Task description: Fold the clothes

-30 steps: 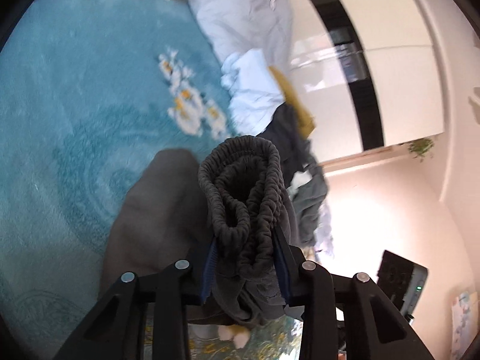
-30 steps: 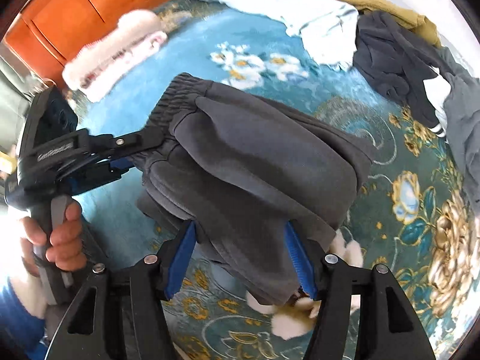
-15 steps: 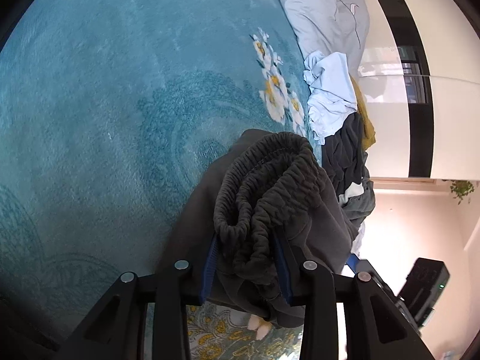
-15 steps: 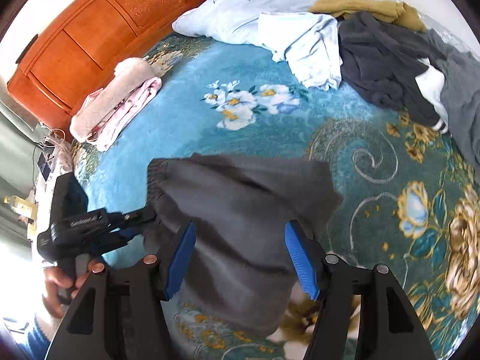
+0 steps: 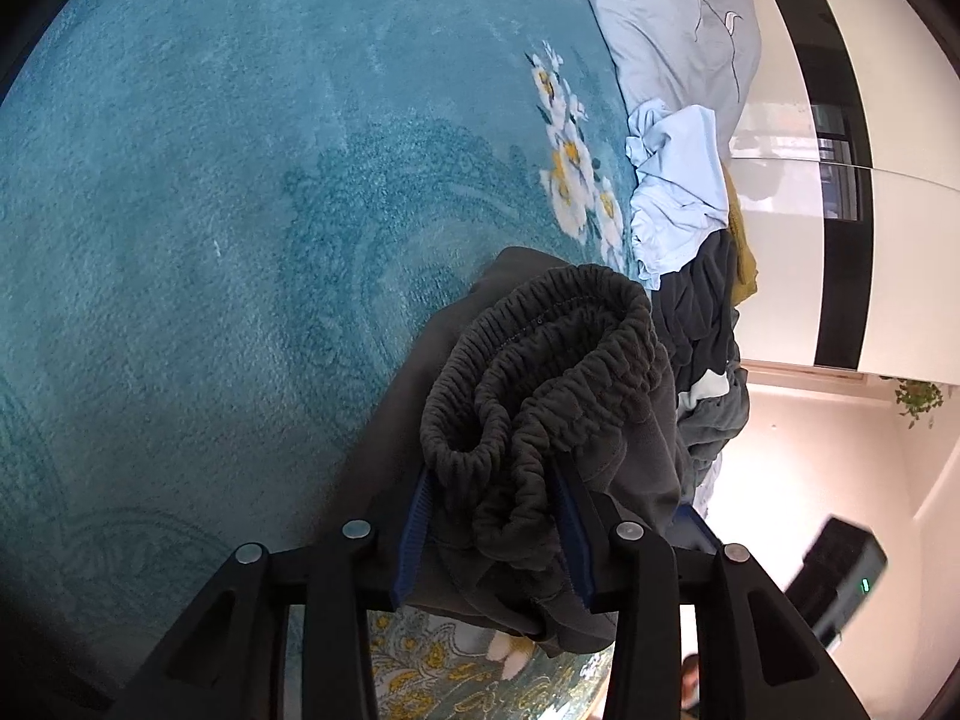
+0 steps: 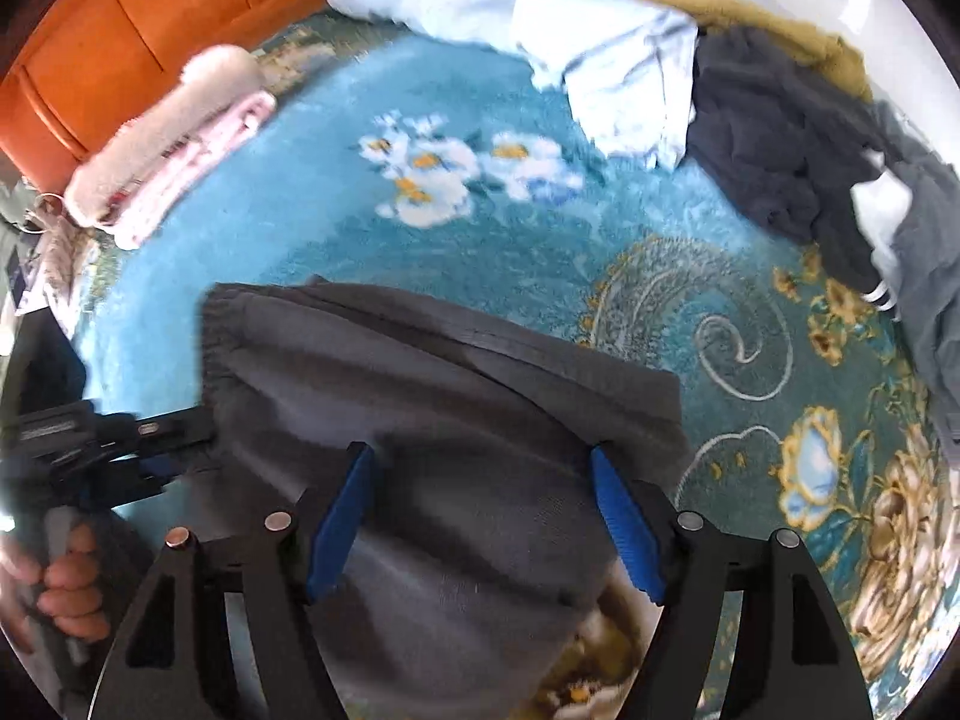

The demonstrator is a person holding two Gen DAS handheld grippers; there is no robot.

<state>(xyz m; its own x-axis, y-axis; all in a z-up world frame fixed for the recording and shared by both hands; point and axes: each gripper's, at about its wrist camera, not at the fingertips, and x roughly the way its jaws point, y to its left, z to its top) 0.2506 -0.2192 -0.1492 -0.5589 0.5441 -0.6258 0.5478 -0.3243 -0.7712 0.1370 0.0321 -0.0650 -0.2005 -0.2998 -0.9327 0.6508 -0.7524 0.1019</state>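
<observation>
Dark grey sweatpants (image 6: 420,420) hang folded over the teal floral blanket (image 6: 312,210). My left gripper (image 5: 492,510) is shut on their bunched elastic waistband (image 5: 540,372); it shows in the right wrist view (image 6: 150,438) at the cloth's left edge, held by a hand. My right gripper (image 6: 486,498) has its blue pads spread wide with the grey cloth lying between them; whether the pads grip it I cannot tell.
A pile of unfolded clothes, light blue (image 6: 612,78), dark navy (image 6: 780,138) and mustard (image 6: 780,30), lies at the blanket's far right. Folded pink and white items (image 6: 174,132) sit by the orange wooden headboard (image 6: 120,30). A pale blue pillow (image 5: 678,24) lies beyond.
The sweatpants came down closer to the blanket and flattened. My right gripper's view dropped nearer the cloth. My left gripper kept its hold on the waistband.
</observation>
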